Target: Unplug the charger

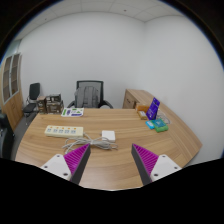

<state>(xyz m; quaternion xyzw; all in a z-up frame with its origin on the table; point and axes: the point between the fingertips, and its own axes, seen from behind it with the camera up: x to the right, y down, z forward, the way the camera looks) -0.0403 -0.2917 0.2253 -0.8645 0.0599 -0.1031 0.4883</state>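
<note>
one charger (108,135) and one power strip (64,130) beyond the spread, empty claw (112,160).

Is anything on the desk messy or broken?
Nothing looks broken or spilled. The white charger sits on the wooden desk with its cable trailing loosely, ahead of the open gripper. The power strip lies flat behind it. Two chairs stand upright.

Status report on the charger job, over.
Gripper open, holding nothing. Charger on the desk just ahead of the fingers, power strip beyond. Path clear.
</note>
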